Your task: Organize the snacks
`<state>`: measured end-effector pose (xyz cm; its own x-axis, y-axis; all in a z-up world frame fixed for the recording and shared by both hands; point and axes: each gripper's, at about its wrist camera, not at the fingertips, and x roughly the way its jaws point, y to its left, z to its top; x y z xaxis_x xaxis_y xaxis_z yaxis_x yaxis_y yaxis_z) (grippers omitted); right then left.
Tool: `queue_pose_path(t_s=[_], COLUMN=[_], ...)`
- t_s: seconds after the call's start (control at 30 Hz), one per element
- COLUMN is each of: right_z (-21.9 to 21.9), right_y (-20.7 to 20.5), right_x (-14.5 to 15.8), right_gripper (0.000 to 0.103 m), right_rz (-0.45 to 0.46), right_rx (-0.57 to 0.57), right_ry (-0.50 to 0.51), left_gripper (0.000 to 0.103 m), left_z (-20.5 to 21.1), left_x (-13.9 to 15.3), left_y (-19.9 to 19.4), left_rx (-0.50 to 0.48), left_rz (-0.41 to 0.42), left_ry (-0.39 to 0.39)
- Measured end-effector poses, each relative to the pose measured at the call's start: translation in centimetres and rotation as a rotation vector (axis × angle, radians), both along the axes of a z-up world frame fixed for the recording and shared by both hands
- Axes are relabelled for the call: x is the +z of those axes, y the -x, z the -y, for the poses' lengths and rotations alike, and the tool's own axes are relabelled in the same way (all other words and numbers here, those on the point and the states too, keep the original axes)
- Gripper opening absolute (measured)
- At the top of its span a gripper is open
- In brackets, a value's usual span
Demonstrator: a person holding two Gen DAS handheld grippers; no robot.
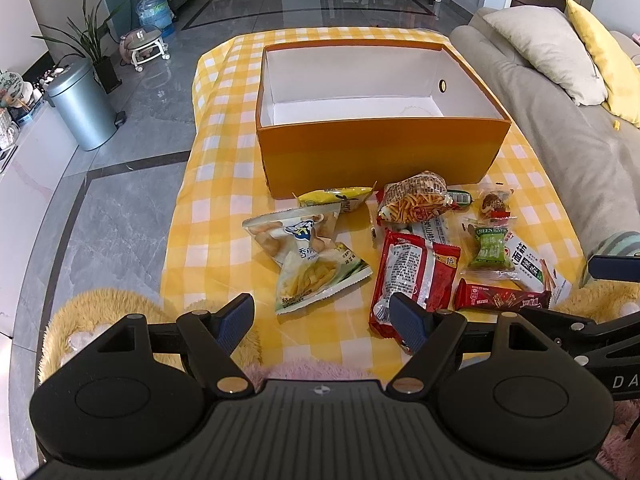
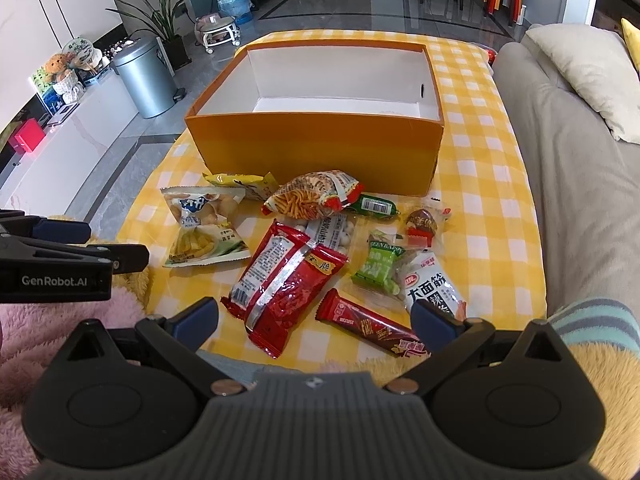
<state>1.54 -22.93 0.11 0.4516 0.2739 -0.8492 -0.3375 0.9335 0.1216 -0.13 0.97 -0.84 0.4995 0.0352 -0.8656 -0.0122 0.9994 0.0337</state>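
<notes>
Snacks [image 1: 412, 276] lie just beyond both spread grippers: left gripper [image 1: 322, 322], right gripper [image 2: 316, 320].

So much yellow going on here. The cloth [image 1: 224, 184] is showing a yellow and white check, and the box [image 1: 380, 152] past the claws is glowing orange outside, plain white inside. Just ahead of the left claw [image 1: 322, 322], a red pack [image 1: 412, 276] with a silver stripe is lying by a dark red bar [image 1: 500, 298]. A bright green sweet [image 2: 376, 266] is sitting ahead of the right claw [image 2: 316, 318], whose pads [image 2: 434, 326] are looking blue on black. The bin [image 1: 82, 104] off left is looking silver-grey.
</notes>
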Motion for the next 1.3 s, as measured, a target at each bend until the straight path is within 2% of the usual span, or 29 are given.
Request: queue_pose_path(t_s=[0.83,1.03,1.17,1.3], right_z=[0.1,1.2,1.7,1.7], right_y=[-0.3,-1.1,-1.9,-3.0], right_x=[-0.4,-0.7,-1.2,-1.7], right_gripper=[0.099,0.098,0.086,0.080], right_rz=[-0.018,-0.032,-0.059,-0.083], right_rx=[-0.006,-0.065,-0.096,-0.095], right_ry=[-0.005,-0.027,-0.036,-0.066], left_gripper=[0.090,0.078,0.061,0.062], left_z=[-0.3,-0.4,-0.8,-1.7], left_x=[0.0,0.0,-0.2,-0.4], left_y=[0.1,-0.6,-1.4,-2.6], left_rx=[-0.006,-0.032,-0.031,0.025], left_rz=[-0.004,-0.001,-0.010,-0.023], left_ry=[0.012,0.058,0.094,0.129])
